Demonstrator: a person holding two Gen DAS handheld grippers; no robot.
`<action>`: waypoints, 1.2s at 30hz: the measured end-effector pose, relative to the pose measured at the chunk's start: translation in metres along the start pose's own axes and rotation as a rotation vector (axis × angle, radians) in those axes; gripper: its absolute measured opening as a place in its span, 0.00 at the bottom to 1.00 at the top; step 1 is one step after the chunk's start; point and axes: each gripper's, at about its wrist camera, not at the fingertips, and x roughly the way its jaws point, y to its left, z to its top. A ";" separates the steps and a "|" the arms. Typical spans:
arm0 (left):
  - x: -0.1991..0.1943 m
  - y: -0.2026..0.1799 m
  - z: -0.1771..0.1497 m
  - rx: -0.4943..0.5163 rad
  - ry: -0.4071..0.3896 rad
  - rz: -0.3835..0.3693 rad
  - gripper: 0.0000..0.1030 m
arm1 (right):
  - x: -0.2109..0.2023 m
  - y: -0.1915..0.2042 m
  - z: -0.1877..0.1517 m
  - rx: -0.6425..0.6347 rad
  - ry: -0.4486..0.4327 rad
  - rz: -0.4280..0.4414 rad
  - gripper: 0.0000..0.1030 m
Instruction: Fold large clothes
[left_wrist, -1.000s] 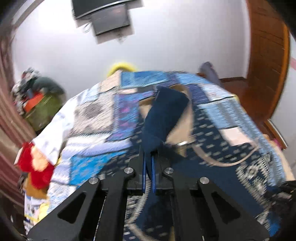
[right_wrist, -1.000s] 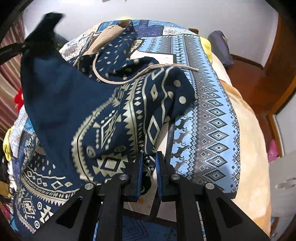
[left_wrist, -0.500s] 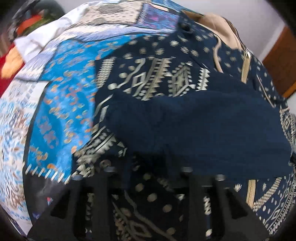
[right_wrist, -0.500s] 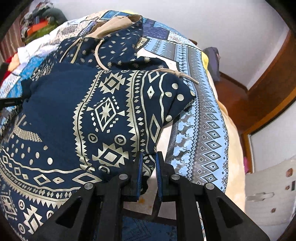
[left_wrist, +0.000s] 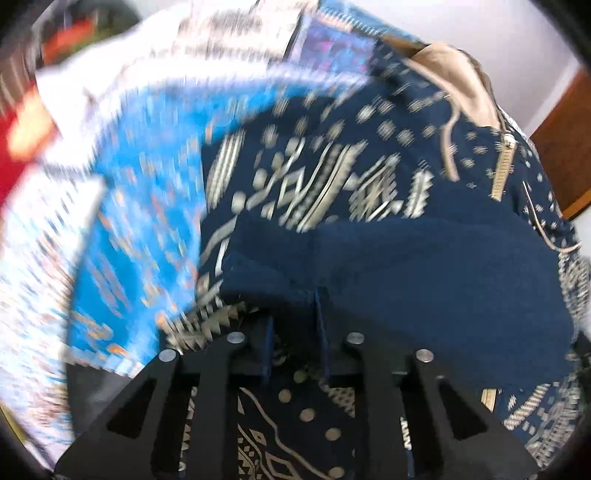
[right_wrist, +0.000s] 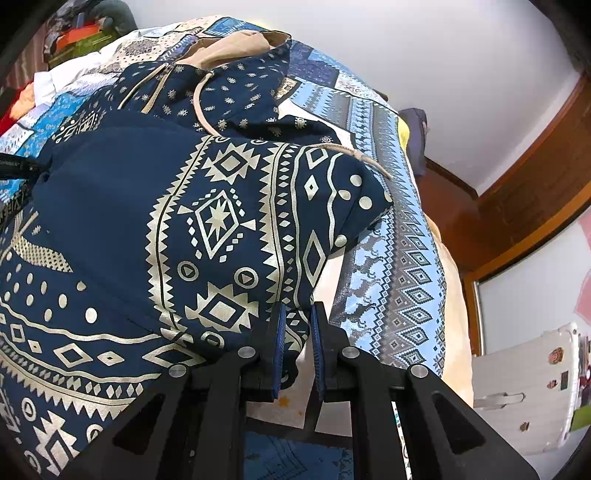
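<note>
A navy hoodie with cream geometric print (right_wrist: 207, 221) lies on the patchwork bed (right_wrist: 402, 258), its tan-lined hood (right_wrist: 229, 48) at the far end. One sleeve is folded across the body with its plain navy cuff (left_wrist: 388, 266) towards the left. My left gripper (left_wrist: 293, 325) stands just behind that cuff with its fingers parted and nothing between them. My right gripper (right_wrist: 297, 332) is at the hoodie's right edge, its blue pads (right_wrist: 279, 339) closed on a fold of the printed cloth.
Bright blue and white bedspread patches (left_wrist: 140, 206) lie left of the hoodie. A pile of clothes and boxes (right_wrist: 74, 33) is at the far left. A wooden door frame (right_wrist: 524, 177) and a white case (right_wrist: 524, 391) stand to the right.
The left gripper carried the sleeve down across the hoodie's body, laid it there and opened, letting the cuff go. The right gripper kept its hold at the right edge.
</note>
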 end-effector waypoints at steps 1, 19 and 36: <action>-0.011 -0.008 0.002 0.026 -0.041 0.034 0.17 | -0.002 -0.004 0.001 0.017 0.009 0.013 0.09; 0.042 0.005 -0.001 0.065 0.015 0.220 0.46 | 0.025 -0.012 0.034 0.049 -0.004 -0.039 0.09; -0.009 0.057 -0.032 0.053 0.092 0.197 0.83 | 0.002 -0.051 0.000 0.089 0.090 -0.049 0.10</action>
